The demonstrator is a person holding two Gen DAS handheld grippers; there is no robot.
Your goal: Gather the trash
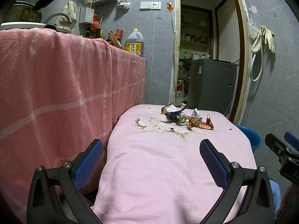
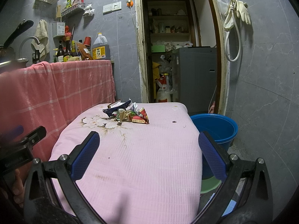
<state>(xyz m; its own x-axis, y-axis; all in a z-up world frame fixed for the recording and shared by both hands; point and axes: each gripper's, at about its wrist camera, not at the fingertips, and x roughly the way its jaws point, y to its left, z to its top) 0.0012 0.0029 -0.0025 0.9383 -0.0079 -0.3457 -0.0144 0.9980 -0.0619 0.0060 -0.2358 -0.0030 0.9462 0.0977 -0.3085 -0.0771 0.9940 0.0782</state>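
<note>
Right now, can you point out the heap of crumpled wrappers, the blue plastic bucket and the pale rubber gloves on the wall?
Heap of crumpled wrappers (image 2: pixel 129 114), right wrist view, middle of the pile.
Blue plastic bucket (image 2: pixel 230 130), right wrist view, outer wall.
Pale rubber gloves (image 2: pixel 243 11), right wrist view, hanging palm.

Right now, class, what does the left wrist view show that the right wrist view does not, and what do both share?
Only the left wrist view shows the left tongs, open. Only the right wrist view shows the right tongs, open, and a green basin below the blue bucket. Both share the pile of crumpled wrappers on the pink cloth, the bucket and the hanging rubber gloves.
</note>
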